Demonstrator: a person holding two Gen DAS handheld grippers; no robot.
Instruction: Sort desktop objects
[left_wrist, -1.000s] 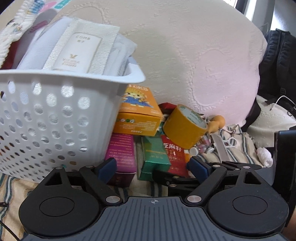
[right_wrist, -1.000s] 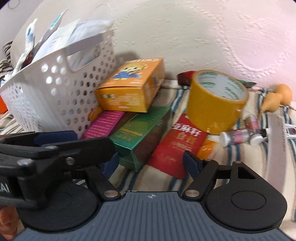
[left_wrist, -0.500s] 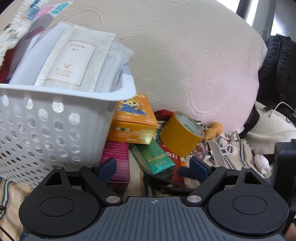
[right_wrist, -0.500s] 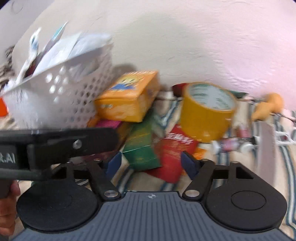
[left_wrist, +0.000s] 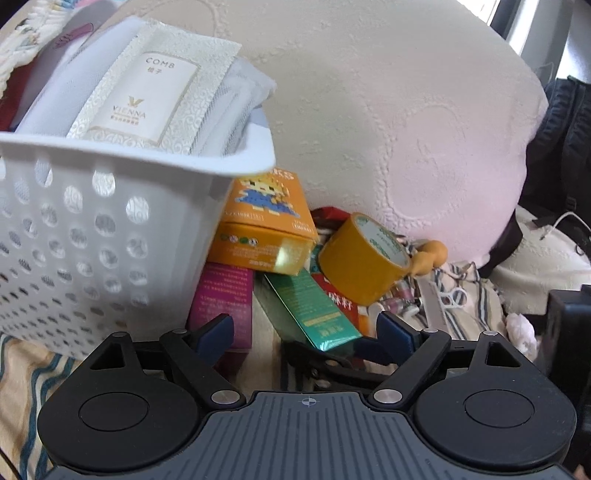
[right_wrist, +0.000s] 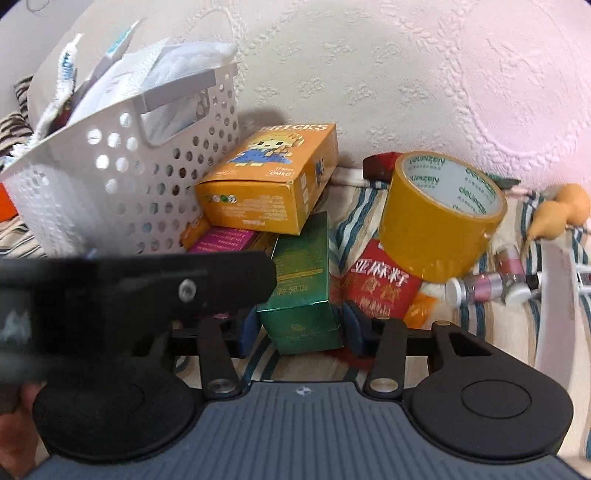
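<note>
This looks like a home, most likely a bedroom. A large cream embossed pillow (left_wrist: 388, 110) fills the upper right of the left wrist view, and everything lies on a striped bedsheet (right_wrist: 354, 218) rather than a hard surface. A white perforated basket (left_wrist: 92, 229) at the left holds wrapped toiletries, among them a hotel-style comb packet (left_wrist: 147, 99). At the far right edge a dark backpack (left_wrist: 565, 147) leans beside the bedding.
</note>
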